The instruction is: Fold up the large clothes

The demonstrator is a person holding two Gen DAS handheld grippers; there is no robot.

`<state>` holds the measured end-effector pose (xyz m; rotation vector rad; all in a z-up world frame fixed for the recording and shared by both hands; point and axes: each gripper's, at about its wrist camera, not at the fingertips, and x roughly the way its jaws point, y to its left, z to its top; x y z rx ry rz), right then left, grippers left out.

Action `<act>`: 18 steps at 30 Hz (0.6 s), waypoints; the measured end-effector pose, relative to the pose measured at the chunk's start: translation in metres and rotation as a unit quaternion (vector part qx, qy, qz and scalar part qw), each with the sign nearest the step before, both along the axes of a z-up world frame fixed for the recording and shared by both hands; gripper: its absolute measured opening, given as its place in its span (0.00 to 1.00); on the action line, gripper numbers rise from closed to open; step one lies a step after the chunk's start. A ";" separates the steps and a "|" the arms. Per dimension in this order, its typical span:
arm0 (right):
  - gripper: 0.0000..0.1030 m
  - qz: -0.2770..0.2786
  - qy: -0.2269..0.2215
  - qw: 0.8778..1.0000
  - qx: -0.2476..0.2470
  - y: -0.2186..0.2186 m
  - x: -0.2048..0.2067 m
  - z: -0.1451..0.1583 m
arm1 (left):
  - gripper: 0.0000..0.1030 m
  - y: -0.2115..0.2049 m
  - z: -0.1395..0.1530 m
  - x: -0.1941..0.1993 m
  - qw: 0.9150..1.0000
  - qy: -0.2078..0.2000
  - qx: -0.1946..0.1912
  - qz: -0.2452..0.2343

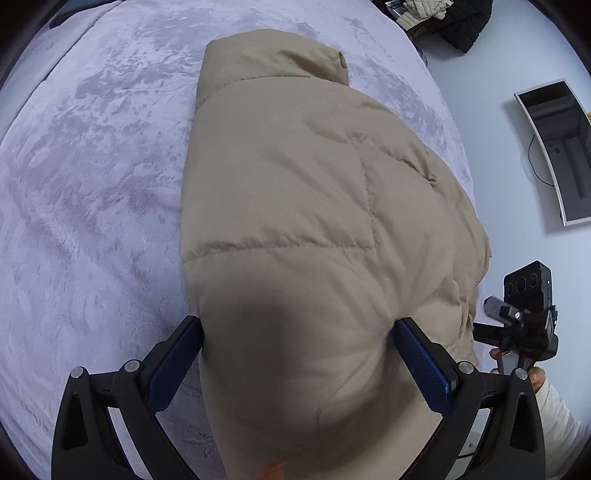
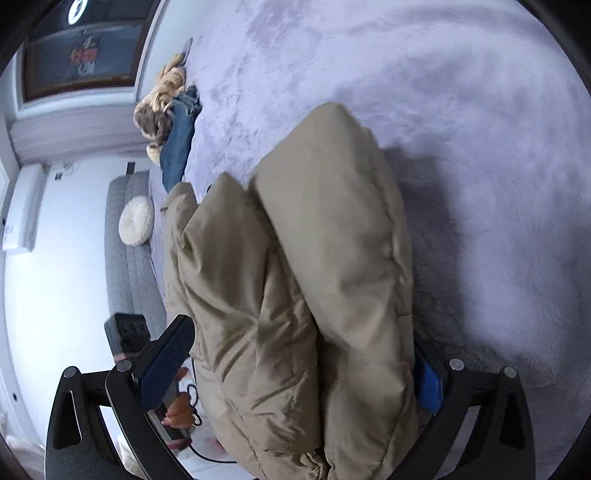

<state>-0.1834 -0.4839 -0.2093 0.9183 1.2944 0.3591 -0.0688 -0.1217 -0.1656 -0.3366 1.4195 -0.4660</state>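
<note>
In the left wrist view, a beige puffer jacket (image 1: 317,206) fills the centre of the frame, lying on a pale lilac plush blanket (image 1: 92,184) that covers the left and top. Its hood (image 1: 273,59) sits at the upper centre, and the quilted body runs down to the bottom edge. The left gripper (image 1: 299,354) enters from the bottom of the frame, its two blue-padded fingers (image 1: 424,365) pressed against either side of a thick bunch of the jacket, clenched on it. At the lower right edge the right gripper (image 1: 524,317) shows as a black device, held by a bare hand (image 1: 535,376) in a white sleeve. A wall-mounted screen (image 1: 557,147) hangs at the right, and a pile of dark and cream clothes (image 1: 443,18) lies in the upper right corner.

In the right wrist view, the jacket (image 2: 295,277) rises in puffy folds from the bottom centre toward the middle, over the blanket (image 2: 443,92) on the right. The right gripper (image 2: 306,369) comes in from the bottom with its fingers set wide, one blue pad (image 2: 170,354) standing clear at lower left, the other (image 2: 430,387) against the fabric at lower right; the jacket bulges between them, so whether it is truly gripped cannot be told. Blue jeans (image 2: 181,140) and a shaggy tan garment (image 2: 162,107) lie at the upper left, a round white cushion (image 2: 136,221) on a grey quilted bench (image 2: 129,280) below them.
</note>
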 end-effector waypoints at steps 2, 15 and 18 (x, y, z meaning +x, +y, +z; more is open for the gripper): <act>1.00 0.054 0.008 0.997 -0.062 0.015 0.008 0.001 | 1.00 0.004 -0.001 0.012 1.000 -0.007 -0.017 -0.001; 1.00 0.095 0.023 0.994 0.038 0.031 0.054 -0.054 | 1.00 0.016 -0.081 0.044 0.969 0.107 -0.222 0.007; 1.00 0.097 0.032 0.994 0.032 0.041 0.061 -0.062 | 1.00 0.001 -0.078 0.044 0.974 0.105 -0.201 0.009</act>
